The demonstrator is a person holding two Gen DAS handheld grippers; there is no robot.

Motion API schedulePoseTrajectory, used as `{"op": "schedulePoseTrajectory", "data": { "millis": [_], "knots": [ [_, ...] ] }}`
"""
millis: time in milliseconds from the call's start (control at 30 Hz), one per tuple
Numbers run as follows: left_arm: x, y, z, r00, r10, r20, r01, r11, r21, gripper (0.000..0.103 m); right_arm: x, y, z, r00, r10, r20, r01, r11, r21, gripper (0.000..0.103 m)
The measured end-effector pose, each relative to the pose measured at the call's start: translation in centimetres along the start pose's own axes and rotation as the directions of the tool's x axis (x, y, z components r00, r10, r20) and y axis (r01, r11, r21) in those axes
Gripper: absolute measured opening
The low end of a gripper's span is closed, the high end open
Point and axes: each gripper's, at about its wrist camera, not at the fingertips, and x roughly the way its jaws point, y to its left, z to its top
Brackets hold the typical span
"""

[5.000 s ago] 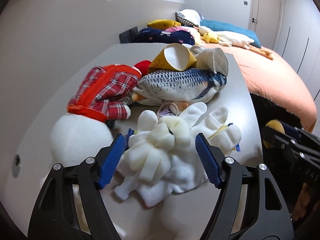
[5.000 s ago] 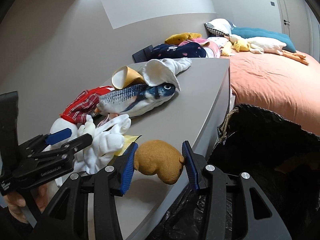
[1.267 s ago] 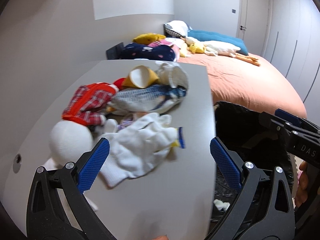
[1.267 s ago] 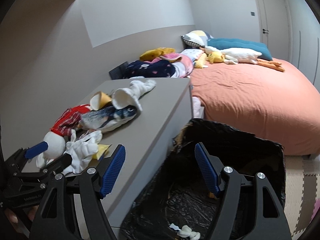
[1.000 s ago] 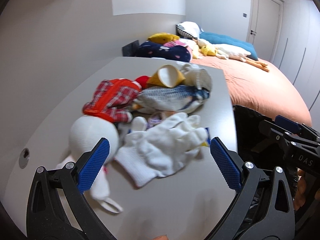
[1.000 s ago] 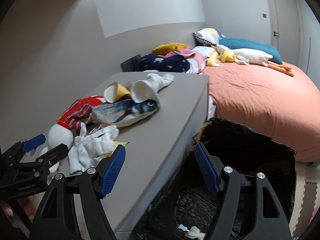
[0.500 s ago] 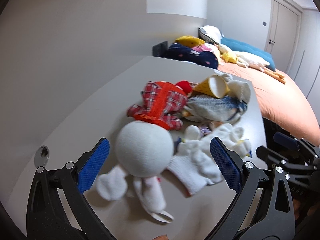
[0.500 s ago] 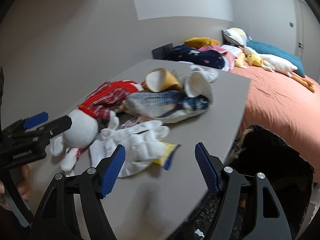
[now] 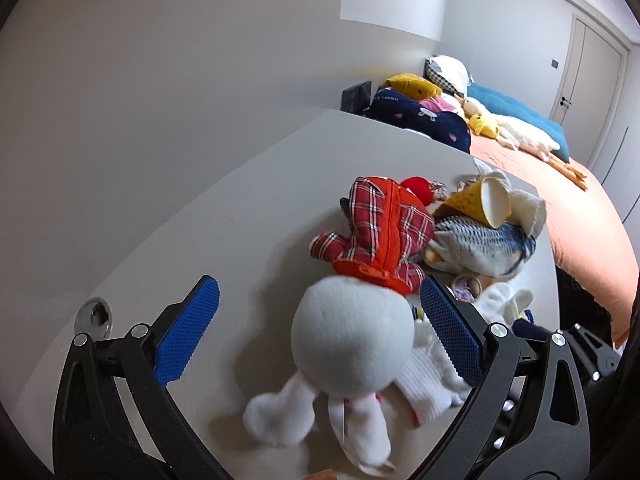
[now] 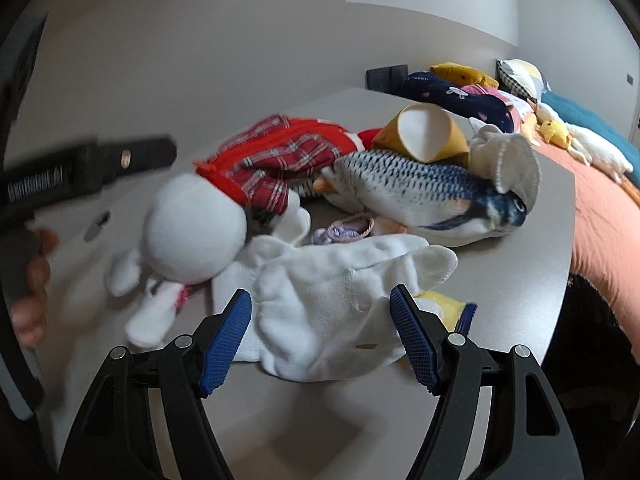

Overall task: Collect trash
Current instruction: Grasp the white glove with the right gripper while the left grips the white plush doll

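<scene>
A heap of soft things lies on the grey table (image 9: 240, 216). A white plush doll (image 9: 352, 340) in a red plaid outfit (image 9: 384, 228) lies nearest my left gripper (image 9: 316, 332), which is open with the doll's round head between its blue pads, untouched. My right gripper (image 10: 320, 336) is open above white gloves (image 10: 336, 280), its pads apart from them. A yellow wrapper (image 10: 440, 304) peeks from under the gloves. Behind lie a plush fish (image 10: 424, 188), a yellow paper cup (image 10: 424, 132) and a small purple item (image 10: 344, 232).
A black trash bag (image 10: 592, 340) hangs off the table's right edge. An orange bed (image 9: 584, 216) with pillows and plush toys lies beyond. A round metal grommet (image 9: 96, 316) sits in the tabletop at left. A person's hand (image 10: 32, 280) holds the left gripper.
Both grippers swung left, away from the trash bag and over the table. The doll's head now lies between the left pads; the white gloves now lie under the right pads. Both stayed open.
</scene>
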Motion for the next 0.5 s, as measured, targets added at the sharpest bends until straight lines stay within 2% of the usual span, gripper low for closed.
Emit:
{"op": "schedulePoseTrajectory", "data": {
  "millis": [33,100,167,233,300,433,500],
  "knots": [
    [0.4,-0.1,0.2,1.000,-0.001,-0.004,0.001,1.000,0.006,0.097,0.3,0.1,-0.1,1.000,-0.012,-0.006,0.012,1.000,-0.013,0.070],
    [1.2,-0.4,0.7,1.000,-0.008,-0.013,0.008,1.000,0.021,0.097,1.3,0.3,-0.5,0.999,-0.030,-0.037,0.029,0.999,-0.034,0.055],
    [2.2,-0.8,1.2,1.000,-0.018,-0.025,0.019,0.999,0.037,0.097,2.1,0.0,-0.8,0.997,-0.035,-0.062,0.033,0.999,-0.026,0.045],
    [3.1,-1.3,1.5,0.999,-0.022,-0.040,0.024,0.998,0.049,0.097,2.1,-0.3,-0.9,0.998,-0.046,-0.048,0.045,0.999,-0.029,0.036],
    [4.2,-1.9,1.8,0.998,-0.028,-0.060,0.032,0.997,0.064,0.097,2.1,-0.9,-0.8,0.998,-0.029,-0.046,0.029,1.000,-0.002,0.020],
    [6.5,-2.9,2.0,0.994,-0.003,-0.111,0.013,0.996,0.091,0.097,2.1,-2.3,-0.5,0.998,0.030,-0.047,-0.027,0.998,0.050,0.011],
    [7.3,-3.3,1.9,0.992,0.014,-0.122,-0.002,0.995,0.103,0.086,1.8,-2.6,-0.4,0.998,0.048,-0.035,-0.046,0.997,0.065,0.010]
  ]
}}
